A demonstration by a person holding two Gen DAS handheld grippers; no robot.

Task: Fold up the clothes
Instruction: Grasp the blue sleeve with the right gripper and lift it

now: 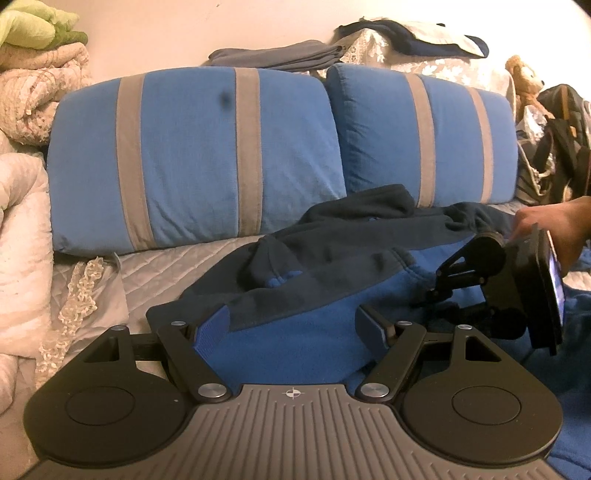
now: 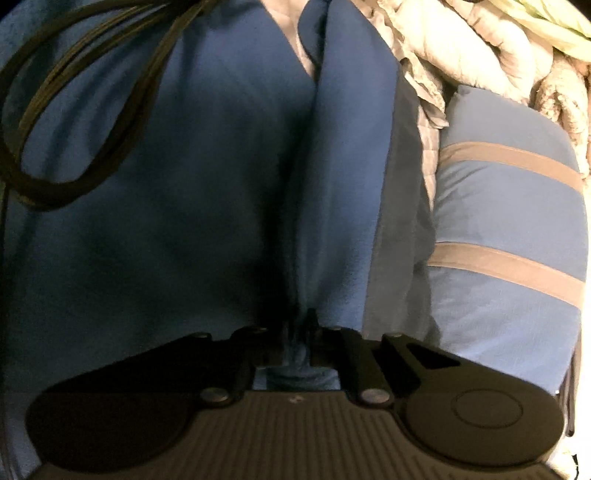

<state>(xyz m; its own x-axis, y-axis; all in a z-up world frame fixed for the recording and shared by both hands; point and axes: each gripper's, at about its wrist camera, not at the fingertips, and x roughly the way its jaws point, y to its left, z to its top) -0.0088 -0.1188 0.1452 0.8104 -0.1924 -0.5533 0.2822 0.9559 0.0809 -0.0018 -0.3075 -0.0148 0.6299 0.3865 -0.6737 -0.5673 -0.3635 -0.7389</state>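
- The blue fleece garment with dark navy trim (image 1: 295, 295) lies crumpled on the quilted grey bed cover (image 1: 155, 269); its near edge sits between the spread-apart jaws of the left gripper (image 1: 291, 328).
- The right gripper (image 2: 301, 332) is pinched together on a fold of the same fleece.
- Two blue pillows with grey stripes (image 1: 192, 155) lean against the pale wall (image 1: 166, 29).
- No writing is legible.

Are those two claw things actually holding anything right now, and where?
The right gripper pinches a bunched fold of the blue sweatshirt. The left gripper is open, holding nothing.
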